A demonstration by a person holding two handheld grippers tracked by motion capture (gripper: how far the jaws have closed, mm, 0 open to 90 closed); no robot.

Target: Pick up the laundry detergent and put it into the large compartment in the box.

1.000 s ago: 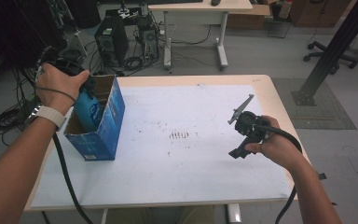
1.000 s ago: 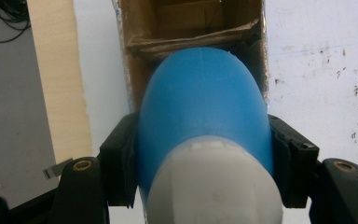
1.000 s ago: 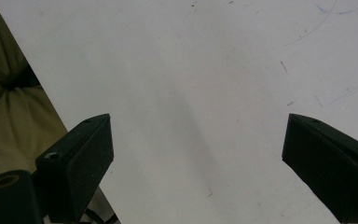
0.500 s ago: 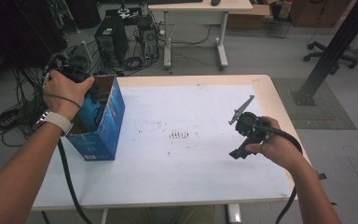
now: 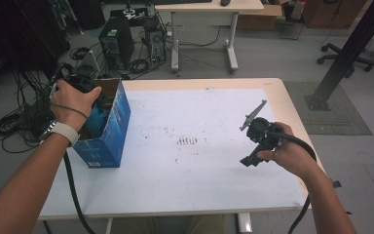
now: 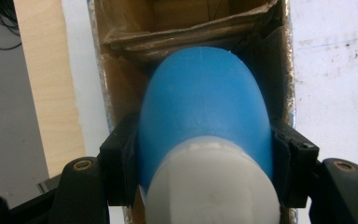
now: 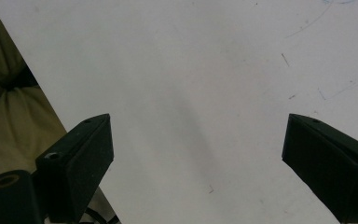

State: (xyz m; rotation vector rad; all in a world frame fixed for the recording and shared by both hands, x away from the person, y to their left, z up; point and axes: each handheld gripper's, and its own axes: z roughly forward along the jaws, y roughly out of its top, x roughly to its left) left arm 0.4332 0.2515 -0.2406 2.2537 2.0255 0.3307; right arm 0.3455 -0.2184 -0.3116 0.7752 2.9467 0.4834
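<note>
A blue bottle [image 6: 200, 102] with a white cap end [image 6: 212, 186] is clamped between the jaws of my left gripper [image 6: 205, 158], which is shut on it. The bottle hangs in the open top of a blue cardboard box [image 5: 108, 134] at the table's left edge. In the high view the bottle [image 5: 96, 119] shows as teal inside the box, under the person's left hand [image 5: 73, 100]. My right gripper [image 7: 196, 144] is open with nothing between its jaws, held over bare white tabletop. In the high view it [image 5: 252, 146] sits at the right side of the table.
The white table [image 5: 199, 185] has scuff marks near its middle. A cable [image 5: 73, 190] trails from the left gripper down over the front edge. Beyond the table stand a computer tower [image 5: 114, 44], loose cables on the floor and another desk [image 5: 209, 7].
The left hand has shifted slightly to the right over the box with the bottle still gripped. The right gripper has stayed in place.
</note>
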